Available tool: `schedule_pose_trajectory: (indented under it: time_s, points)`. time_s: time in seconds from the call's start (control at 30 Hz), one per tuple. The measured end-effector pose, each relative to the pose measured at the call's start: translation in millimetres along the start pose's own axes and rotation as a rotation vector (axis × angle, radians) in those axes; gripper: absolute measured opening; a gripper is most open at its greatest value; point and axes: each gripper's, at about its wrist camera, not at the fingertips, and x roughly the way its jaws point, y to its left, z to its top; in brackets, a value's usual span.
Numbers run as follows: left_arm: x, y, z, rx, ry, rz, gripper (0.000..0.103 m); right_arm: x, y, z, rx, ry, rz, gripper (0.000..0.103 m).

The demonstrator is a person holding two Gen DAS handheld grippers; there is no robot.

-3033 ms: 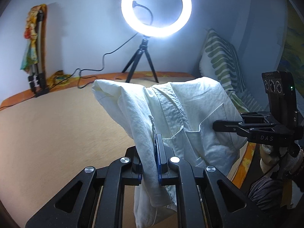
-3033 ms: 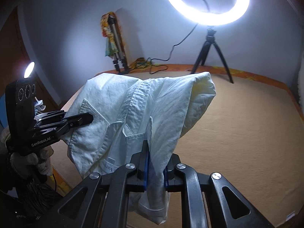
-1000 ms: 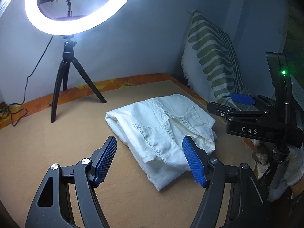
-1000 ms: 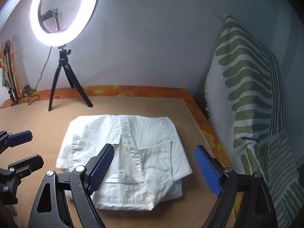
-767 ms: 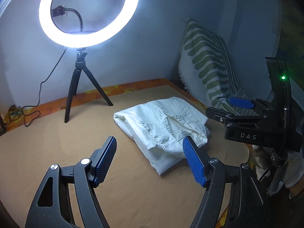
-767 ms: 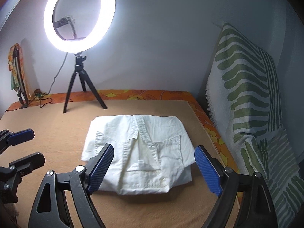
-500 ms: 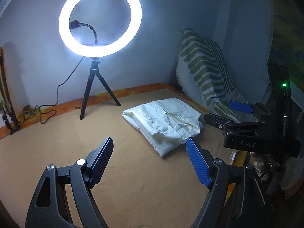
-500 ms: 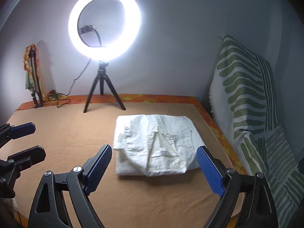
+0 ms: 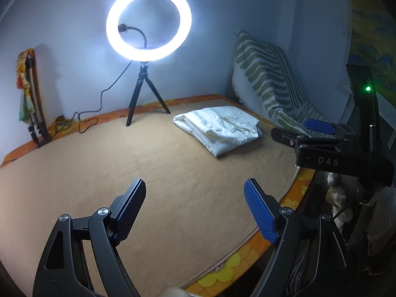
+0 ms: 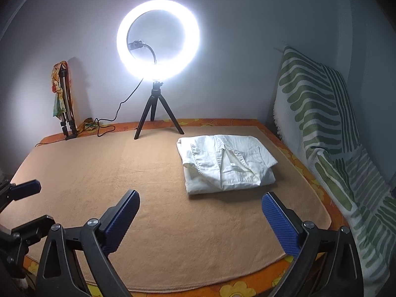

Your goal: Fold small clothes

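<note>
A folded white shirt (image 10: 227, 163) lies collar up on the tan blanket (image 10: 148, 173), at the far right near the striped cushion. My right gripper (image 10: 201, 194) hovers well short of the shirt; its jaws are opening and nothing is between the blue pads. In the left wrist view the shirt (image 9: 220, 128) lies far ahead to the right, and my left gripper (image 9: 193, 182) stands open and empty over bare blanket. Each gripper shows in the other's view: the right gripper (image 9: 292, 130) at the right edge, the left gripper (image 10: 42, 203) at the left edge.
A lit ring light (image 10: 158, 7) on a small black tripod (image 10: 153, 113) stands at the back of the bed, its cable (image 10: 109, 123) trailing left. A green-striped cushion (image 10: 316, 113) leans along the right side. A folded stand with a scarf (image 10: 61, 99) rests against the back-left wall.
Both grippers let go of the shirt, which now lies folded on the blanket. Over the last second both pulled back from it and their jaws spread wider.
</note>
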Motion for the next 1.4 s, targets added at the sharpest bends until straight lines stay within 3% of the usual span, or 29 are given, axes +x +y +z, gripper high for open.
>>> schedule_pose_trajectory:
  time_s: [0.27, 0.43, 1.4]
  points:
    - [-7.8, 4.5, -16.6, -0.074, 0.030, 0.056, 0.082, -13.4, 0.1, -9.4, 0.061, -0.018, 0.019, 0.103]
    - [-11.7, 5.7, -14.2, -0.089, 0.027, 0.115, 0.100, -12.2, 0.2, -10.4, 0.065, -0.015, 0.016, 0.103]
    - [-28.9, 11.5, -11.2, -0.122, 0.002, 0.097, 0.100, -10.9, 6.3, -6.9, 0.054, -0.028, 0.032, 0.103]
